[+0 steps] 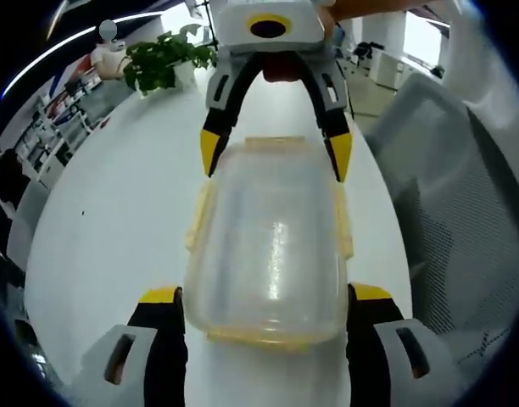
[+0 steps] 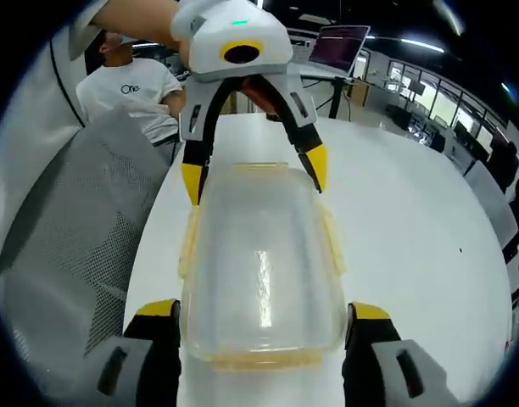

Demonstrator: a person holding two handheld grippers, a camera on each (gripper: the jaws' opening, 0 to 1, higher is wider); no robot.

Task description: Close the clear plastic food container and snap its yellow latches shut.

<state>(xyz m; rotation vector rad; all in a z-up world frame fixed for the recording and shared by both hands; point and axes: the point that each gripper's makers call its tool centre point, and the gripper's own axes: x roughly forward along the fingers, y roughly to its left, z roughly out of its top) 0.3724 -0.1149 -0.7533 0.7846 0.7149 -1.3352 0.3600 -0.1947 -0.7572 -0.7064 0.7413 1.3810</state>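
A clear plastic container [image 1: 268, 246] [image 2: 259, 263] lies on the white table [image 1: 115, 212] with its lid resting on top. Its yellow latches [image 1: 343, 225] [image 2: 332, 242] flare outward along the sides and ends. In the left gripper view, my left gripper [image 1: 264, 295] is open, its jaws flanking the container's near end. My right gripper [image 1: 275, 154] faces it from the far end, open, with its yellow tips straddling that end. The right gripper view mirrors this: the right gripper [image 2: 264, 309] stands at the near end and the left gripper [image 2: 253, 174] at the far end. I cannot tell whether the jaws touch the container.
A grey mesh chair [image 1: 450, 195] [image 2: 73, 229] stands close beside the table edge. A potted plant [image 1: 166, 59] sits at one end of the table. A person in a white T-shirt [image 2: 132, 89] and an open laptop [image 2: 336, 47] are beyond the other end.
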